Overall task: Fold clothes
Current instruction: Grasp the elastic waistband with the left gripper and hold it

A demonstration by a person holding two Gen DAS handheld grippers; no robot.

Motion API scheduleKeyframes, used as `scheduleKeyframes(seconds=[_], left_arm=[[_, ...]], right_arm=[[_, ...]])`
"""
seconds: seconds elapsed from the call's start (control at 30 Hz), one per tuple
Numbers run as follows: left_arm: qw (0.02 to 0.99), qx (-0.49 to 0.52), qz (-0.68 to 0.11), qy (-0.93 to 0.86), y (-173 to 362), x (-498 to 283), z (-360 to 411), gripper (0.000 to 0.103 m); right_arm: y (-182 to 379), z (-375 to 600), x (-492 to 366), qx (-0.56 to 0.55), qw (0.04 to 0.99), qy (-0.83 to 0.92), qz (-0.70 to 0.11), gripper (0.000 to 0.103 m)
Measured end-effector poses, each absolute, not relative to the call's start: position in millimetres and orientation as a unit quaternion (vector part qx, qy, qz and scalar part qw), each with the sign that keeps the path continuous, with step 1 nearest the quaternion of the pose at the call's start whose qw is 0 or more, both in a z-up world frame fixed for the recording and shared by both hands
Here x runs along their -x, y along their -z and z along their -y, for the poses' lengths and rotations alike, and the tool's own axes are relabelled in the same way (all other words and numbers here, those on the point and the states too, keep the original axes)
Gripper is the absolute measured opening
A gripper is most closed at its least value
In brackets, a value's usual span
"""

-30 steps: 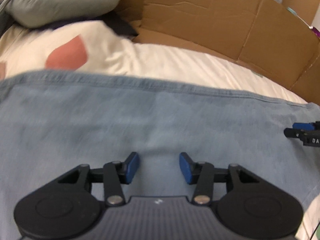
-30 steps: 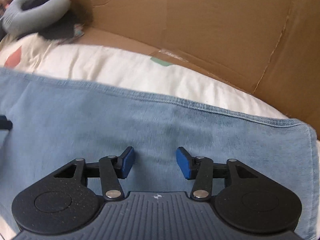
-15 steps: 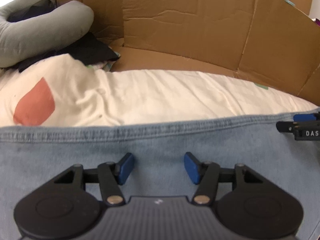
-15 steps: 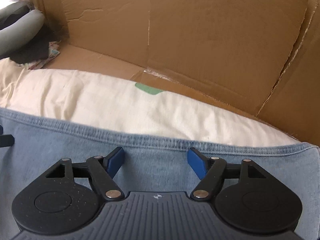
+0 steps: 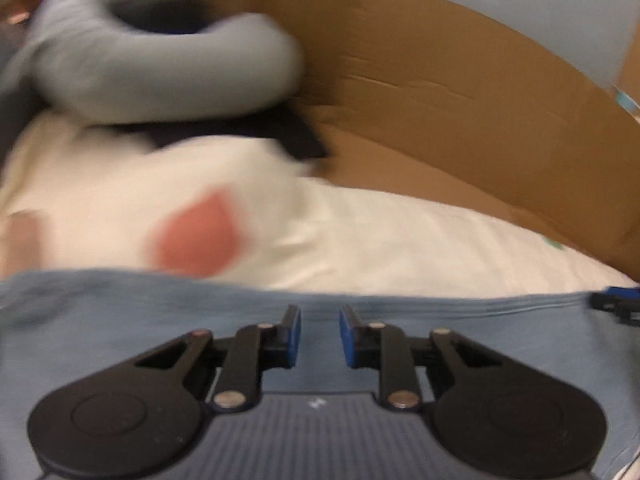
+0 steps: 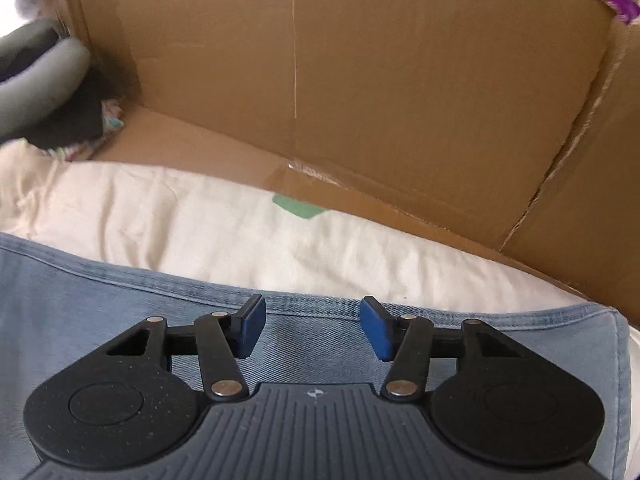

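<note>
Nearest in the left wrist view, the left gripper [image 5: 319,336] hangs over the blue denim garment [image 5: 120,328], and its jaws have just been closing: the blue pads now stand a narrow gap apart with only the denim's flat face showing beneath them, no fold of cloth pinched between, so they are not clamped on anything. In the right wrist view the right gripper [image 6: 312,328] also sits above the denim garment [image 6: 100,300], its jaws well apart and also just narrowed from a wider spread, with the stitched hem running just beyond its fingertips and nothing gripped. The denim lies flat across the near part of the cream bedsheet [image 6: 200,220], its far hem straight and its right corner squared off near the sheet's right edge. A second ago the cloth filled far more of both views; now the hem lies close to the pads and more sheet shows, which suggests both hands have drawn back toward the far hem, likely to take hold of it for the next fold. Beyond the hem, a red patch [image 5: 196,240] marks the sheet toward its left side, then a grey curved cushion [image 5: 160,76] and dark cloth [image 5: 296,136] at the far left corner. A cardboard wall [image 6: 360,80] stands along the far edge.
</note>
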State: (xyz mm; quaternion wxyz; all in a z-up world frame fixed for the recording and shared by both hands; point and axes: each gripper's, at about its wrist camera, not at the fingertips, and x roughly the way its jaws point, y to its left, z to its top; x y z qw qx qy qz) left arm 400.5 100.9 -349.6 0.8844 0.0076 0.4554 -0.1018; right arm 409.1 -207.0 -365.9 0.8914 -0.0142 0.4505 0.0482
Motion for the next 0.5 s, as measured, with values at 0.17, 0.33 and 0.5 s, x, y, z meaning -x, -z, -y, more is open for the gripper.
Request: scheduleKeyframes(seconds=[0.17, 0.33, 0.5], left_arm=[[0.896, -0.011, -0.443, 0.016, 339, -383, -194, 0.011], [0.898, 0.028, -0.431, -0.083, 336, -364, -275, 0.007], [0.893, 0.019, -0.439, -0.100, 344, -363, -303, 0.003]], right_arm=[[349, 205, -385, 0.039, 0.892, -0.091, -0.441, 0.046], [344, 211, -370, 0.035, 0.884, -0.091, -0.458, 0.035], [337, 218, -356, 0.035, 0.881, -0.092, -0.463, 0.034]])
